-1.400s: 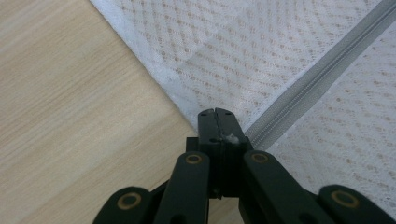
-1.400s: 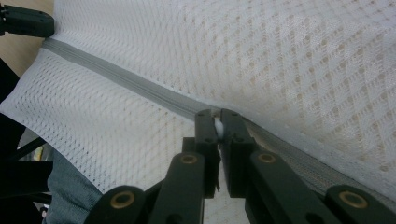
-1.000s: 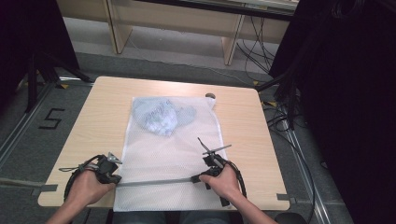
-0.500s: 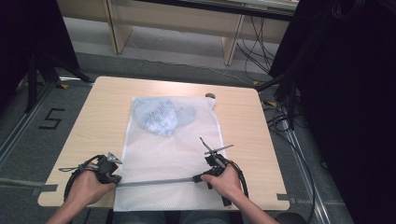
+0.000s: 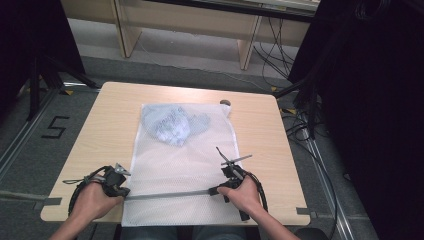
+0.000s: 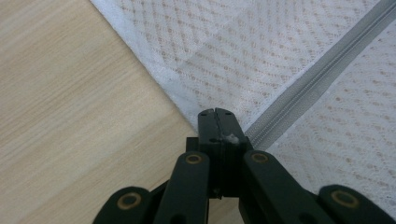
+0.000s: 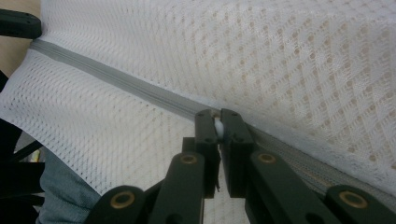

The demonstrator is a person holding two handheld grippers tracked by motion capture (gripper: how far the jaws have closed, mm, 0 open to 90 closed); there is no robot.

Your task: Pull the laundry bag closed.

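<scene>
the left gripper [image 6: 218,122] has its two black jaws pressed together, pinching the edge of the white mesh bag [image 5: 175,165] right where the grey zipper [image 5: 170,194] ends. the right gripper [image 7: 218,122] is squeezed tight on a small white bit at the zipper, maybe the zipper pull, but it is too small to be sure. in the high view the left gripper [image 5: 119,184] sits at the bag's near left corner and the right gripper [image 5: 222,189] at the other end of the zipper. the bag lies flat in the middle of the wooden table [image 5: 105,125], and its near edge hangs a little over the table's front. a bluish bundle [image 5: 172,124] sits inside the bag near its far end.
</scene>
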